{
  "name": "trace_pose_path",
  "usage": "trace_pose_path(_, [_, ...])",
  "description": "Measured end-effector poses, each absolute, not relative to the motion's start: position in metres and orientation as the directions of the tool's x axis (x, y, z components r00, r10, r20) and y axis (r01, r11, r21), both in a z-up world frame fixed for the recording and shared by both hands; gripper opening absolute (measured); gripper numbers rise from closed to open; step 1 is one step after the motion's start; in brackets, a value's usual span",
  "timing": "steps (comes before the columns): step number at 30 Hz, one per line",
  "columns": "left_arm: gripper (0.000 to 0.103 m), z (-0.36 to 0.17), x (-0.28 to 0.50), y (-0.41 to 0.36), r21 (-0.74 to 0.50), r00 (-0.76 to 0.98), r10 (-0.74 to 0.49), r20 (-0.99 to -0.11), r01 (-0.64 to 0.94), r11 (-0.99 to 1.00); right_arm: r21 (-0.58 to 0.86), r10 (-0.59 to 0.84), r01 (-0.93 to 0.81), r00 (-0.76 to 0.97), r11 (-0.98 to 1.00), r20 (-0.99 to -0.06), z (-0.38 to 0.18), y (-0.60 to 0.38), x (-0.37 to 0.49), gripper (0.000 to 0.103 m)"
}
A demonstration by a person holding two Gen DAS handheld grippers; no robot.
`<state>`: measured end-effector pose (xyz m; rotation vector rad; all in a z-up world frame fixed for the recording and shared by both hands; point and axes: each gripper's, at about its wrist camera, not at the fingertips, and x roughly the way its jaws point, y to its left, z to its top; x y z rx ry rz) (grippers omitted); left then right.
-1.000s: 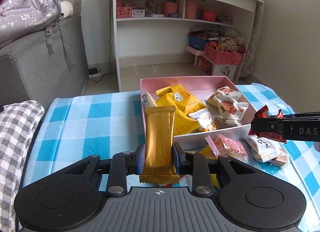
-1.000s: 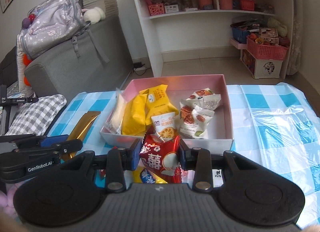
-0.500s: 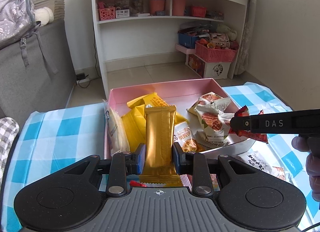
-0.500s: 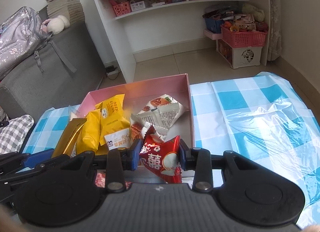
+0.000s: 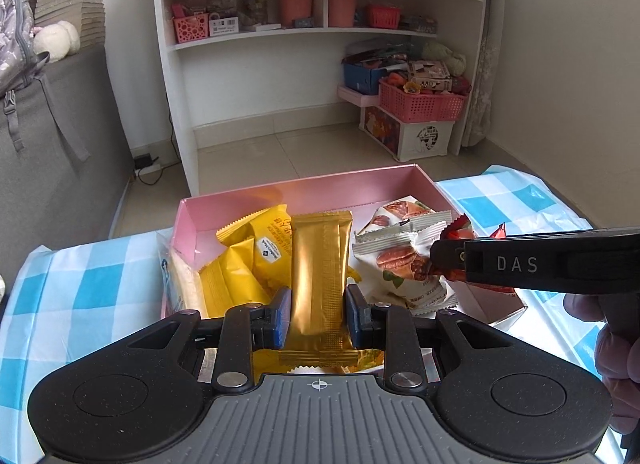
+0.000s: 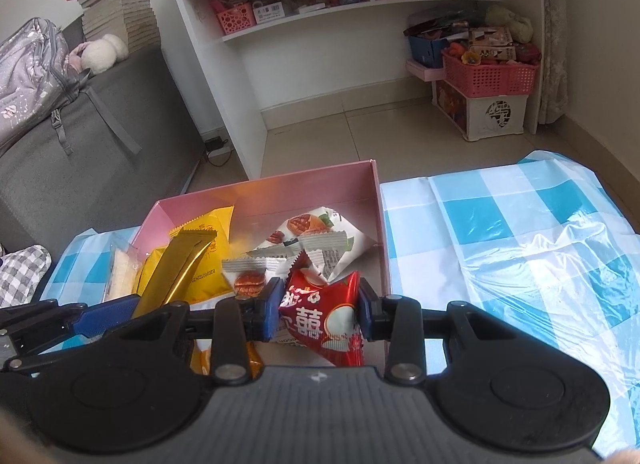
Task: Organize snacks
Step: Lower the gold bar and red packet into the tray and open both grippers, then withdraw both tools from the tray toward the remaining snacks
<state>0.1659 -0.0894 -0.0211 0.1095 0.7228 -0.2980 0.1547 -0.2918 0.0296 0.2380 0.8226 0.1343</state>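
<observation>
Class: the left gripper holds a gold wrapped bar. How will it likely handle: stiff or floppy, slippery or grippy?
The gold bar probably is fairly stiff: it stands straight above the left gripper without drooping. Its glossy foil looks slippery. It seems light.

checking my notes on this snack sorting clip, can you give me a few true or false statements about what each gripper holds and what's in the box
1. The left gripper is shut on a gold snack bar. True.
2. The right gripper is open. False: it is shut on a red snack packet.
3. The pink box holds yellow packets. True.
4. The tablecloth is red and white. False: it is blue and white checked.
</observation>
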Motion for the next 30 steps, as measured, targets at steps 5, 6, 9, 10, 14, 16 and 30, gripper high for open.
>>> trace_pose_path(5, [0.026, -0.021, 0.168, -0.091, -0.003, 0.713, -0.232, -0.662, 0.307, 0.952, 0.277, 0.211, -0.012, 0.682, 0.961, -0.701, 0.031, -0.295, 0.156, 0.041])
trace_pose_path(6, [0.028, -0.022, 0.167, -0.092, -0.001, 0.715, -0.234, -0.659, 0.31, 0.951, 0.28, 0.207, -0.005, 0.687, 0.96, -0.697, 0.032, -0.296, 0.155, 0.046])
trace_pose_path(9, [0.03, -0.022, 0.165, -0.094, 0.016, 0.724, -0.225, -0.652, 0.309, 0.951, 0.306, 0.223, -0.003, 0.69, 0.952, -0.688, 0.035, -0.3, 0.154, 0.056])
trace_pose_path(10, [0.035, -0.021, 0.164, -0.094, 0.016, 0.723, -0.224, -0.653, 0.309, 0.951, 0.312, 0.227, -0.002, 0.691, 0.95, -0.686, 0.036, -0.301, 0.154, 0.056])
trace_pose_path(14, [0.052, -0.018, 0.159, -0.093, 0.024, 0.731, -0.221, -0.645, 0.309, 0.951, 0.321, 0.229, 0.001, 0.698, 0.947, -0.679, 0.043, -0.304, 0.151, 0.061])
trace_pose_path(16, [0.055, -0.016, 0.156, -0.093, 0.027, 0.729, -0.219, -0.649, 0.309, 0.951, 0.322, 0.229, 0.002, 0.7, 0.947, -0.677, 0.045, -0.305, 0.148, 0.064])
trace_pose_path(30, [0.076, 0.002, 0.119, -0.081, 0.041, 0.73, -0.196, -0.654, 0.293, 0.955, 0.264, 0.202, -0.02, 0.698, 0.964, -0.687, 0.064, -0.302, 0.12, 0.078])
